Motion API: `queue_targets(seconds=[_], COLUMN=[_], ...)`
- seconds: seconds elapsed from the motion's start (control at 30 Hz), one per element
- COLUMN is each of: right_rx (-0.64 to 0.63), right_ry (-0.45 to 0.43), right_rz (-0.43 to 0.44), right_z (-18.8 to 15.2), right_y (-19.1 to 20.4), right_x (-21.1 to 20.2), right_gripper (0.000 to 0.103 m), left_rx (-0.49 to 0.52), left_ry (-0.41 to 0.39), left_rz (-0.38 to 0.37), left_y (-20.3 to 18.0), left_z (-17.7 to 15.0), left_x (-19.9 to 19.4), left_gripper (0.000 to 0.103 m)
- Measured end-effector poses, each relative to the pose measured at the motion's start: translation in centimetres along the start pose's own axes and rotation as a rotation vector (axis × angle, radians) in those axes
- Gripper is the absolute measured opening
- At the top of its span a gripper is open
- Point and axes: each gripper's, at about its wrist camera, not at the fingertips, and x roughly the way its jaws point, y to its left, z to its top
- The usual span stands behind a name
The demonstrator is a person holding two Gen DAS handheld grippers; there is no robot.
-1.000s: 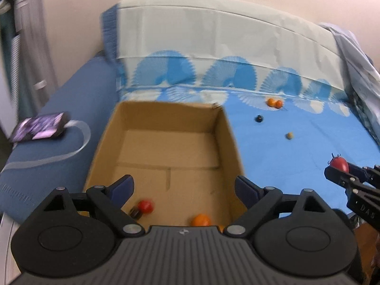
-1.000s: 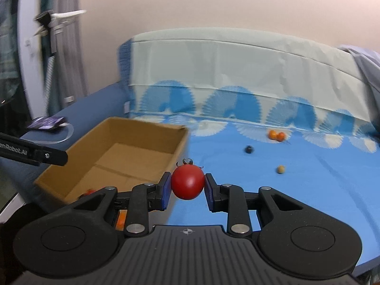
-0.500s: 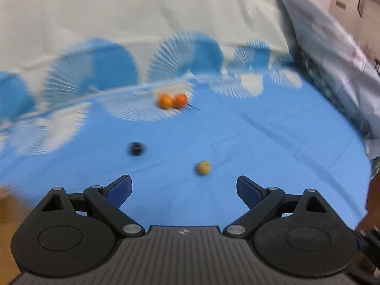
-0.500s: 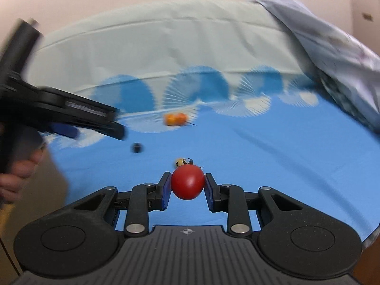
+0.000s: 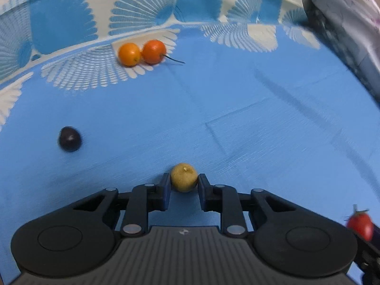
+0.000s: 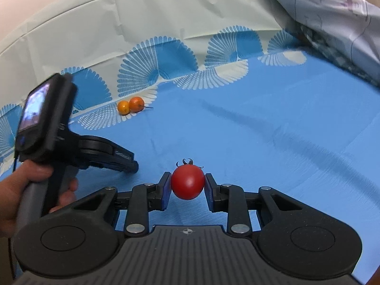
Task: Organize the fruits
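My left gripper is shut on a small yellow-tan fruit that rests on the blue sheet. A dark plum-like fruit lies to its left, and two orange fruits sit side by side farther back. My right gripper is shut on a red tomato with a curled stem, held above the sheet. That tomato shows at the lower right of the left wrist view. The left gripper and the hand holding it show at the left of the right wrist view. The cardboard box is out of view.
The blue sheet with white fan patterns covers the bed. A pale cover rises at the back. A crumpled grey quilt lies along the right side.
My left gripper swung from over the cardboard box to the sheet, moved in and closed on the yellow-tan fruit. My right gripper turned right, still holding the tomato.
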Motion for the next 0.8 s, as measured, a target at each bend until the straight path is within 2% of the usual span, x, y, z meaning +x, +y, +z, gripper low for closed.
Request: queue_targets(seconds=[0.1, 0.17, 0.27, 0.43, 0.53, 0.67, 0.8], right_rx=[-0.007, -0.015, -0.038, -0.113, -0.163, -0.211, -0.271], right_ry=[-0.015, -0.033, -0.066, -0.098, -0.102, -0.075, -0.027], right_rz=[-0.003, 0.008, 0.046, 0.188, 0.285, 0.4, 0.482], right_z=[0.3, 0.6, 1.1, 0.7, -0.3, -2.4, -4.7], right_y=[0.4, 0.8, 2.3, 7.1, 10.4, 14.5, 18.0], right_x=[-1.1, -2.7, -5.8, -12.6, -16.6, -21.1, -24.4], right_gripper=[0.031, 0.031, 0.031, 0.031, 0.031, 0.031, 0.031], left_rx=[-0.037, -0.064, -0.065, -0.115, -0.153, -0.211, -0.271], left_ry=[-0.025, -0.055, -0.112, -0.158, -0.164, -0.159, -0.162], left_rz=[-0.009, -0.016, 0.02, 0.066, 0.136, 0.239, 0.292], left_y=[0.8, 1.4, 2.2, 4.2, 5.6, 7.9, 10.3], left_z=[-0.5, -1.2, -3.1, -8.0, -11.8, -17.1, -21.5], left_x=[-3.5, -7.2, -14.1, -25.3, -31.0, -37.0, -41.2], left_gripper=[0.026, 0.026, 0.026, 0.027, 0.027, 0.027, 0.027])
